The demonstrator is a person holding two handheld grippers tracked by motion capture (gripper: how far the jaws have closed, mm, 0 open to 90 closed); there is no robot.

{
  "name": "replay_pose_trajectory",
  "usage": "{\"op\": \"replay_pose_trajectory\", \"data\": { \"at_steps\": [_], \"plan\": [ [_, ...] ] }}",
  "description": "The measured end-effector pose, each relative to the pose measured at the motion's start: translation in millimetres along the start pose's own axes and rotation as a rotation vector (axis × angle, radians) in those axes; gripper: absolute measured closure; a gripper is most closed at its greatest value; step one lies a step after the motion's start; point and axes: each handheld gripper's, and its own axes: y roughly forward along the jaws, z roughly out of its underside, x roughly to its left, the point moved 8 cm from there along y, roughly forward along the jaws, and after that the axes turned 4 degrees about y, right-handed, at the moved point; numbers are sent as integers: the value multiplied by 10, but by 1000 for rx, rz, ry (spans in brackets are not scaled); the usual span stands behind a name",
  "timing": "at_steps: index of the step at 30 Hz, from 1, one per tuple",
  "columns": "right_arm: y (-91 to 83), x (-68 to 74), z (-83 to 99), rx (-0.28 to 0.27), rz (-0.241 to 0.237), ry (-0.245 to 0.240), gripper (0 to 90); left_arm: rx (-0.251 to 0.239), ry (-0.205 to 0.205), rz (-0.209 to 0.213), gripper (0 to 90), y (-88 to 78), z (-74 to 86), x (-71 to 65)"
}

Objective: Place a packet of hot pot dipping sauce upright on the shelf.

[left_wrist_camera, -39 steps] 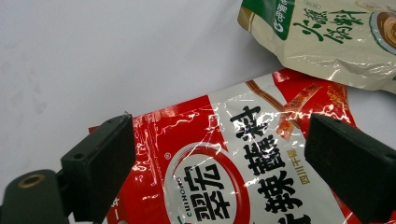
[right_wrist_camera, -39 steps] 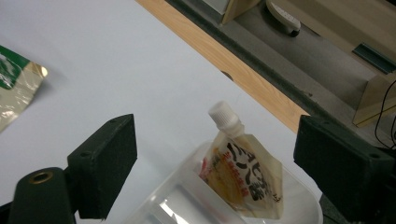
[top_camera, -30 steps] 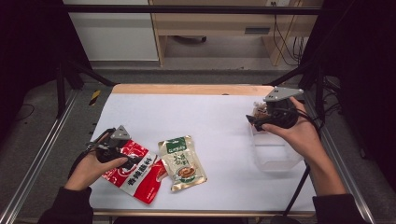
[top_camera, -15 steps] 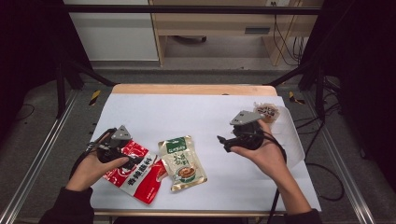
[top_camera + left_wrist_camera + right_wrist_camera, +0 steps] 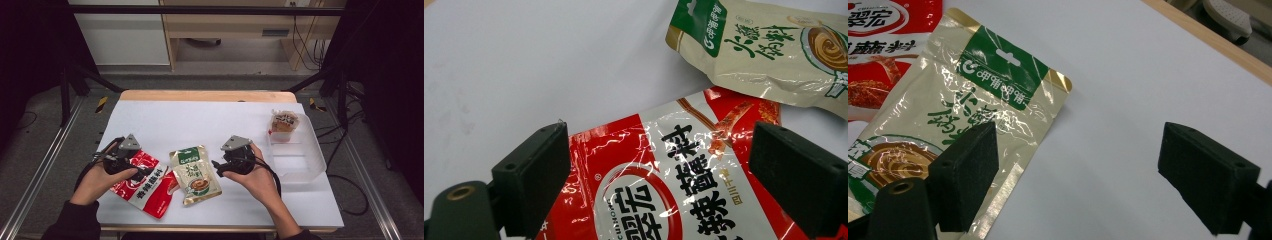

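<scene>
Right gripper [image 5: 218, 165] now down at the table [image 5: 210, 120], just right of the green-and-beige sauce packet [image 5: 194, 173], jaws spread wide and holding nothing. One second back up over the clear plastic box [image 5: 299, 159] at the far right; half a second back midway across; since then carried further left and lower. In the right gripper view, one jaw over the packet's right edge, the other over bare white tabletop, the packet's green header ahead and to the left. Small snack pack [image 5: 283, 121] left behind in the box's far end, well off to the right gripper's right.

Left gripper [image 5: 106, 158] unmoved across all three moments, jaws likewise wide apart and empty, hovering over the top of the red sauce packet [image 5: 143, 181]. Red packet's corner tucked under the green one, ahead and to the right in the left gripper view.
</scene>
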Motion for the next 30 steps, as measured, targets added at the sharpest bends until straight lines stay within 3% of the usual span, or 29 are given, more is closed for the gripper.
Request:
{"op": "replay_pose_trajectory", "data": {
  "at_steps": [5,7,10,13,16,20,30],
  "plan": [
    [49,43,38,3,-7,1,167,1,2,0,109,8,-2,-6],
    [56,41,51,-16,-6,22,166,7,11,3,121,18,0,-17],
    [67,39,115,-2,-5,37,163,19,26,9,130,44,4,-39],
    [62,56,175,0,-13,54,163,2,14,-4,149,36,-38,-36],
    [62,53,205,-6,-11,60,165,17,37,9,152,58,-81,-57],
    [55,43,195,-18,-4,56,171,9,34,45,162,95,-178,-77],
    [75,14,289,-2,15,52,184,75,63,92,166,267,-311,-89]
  ]
}}
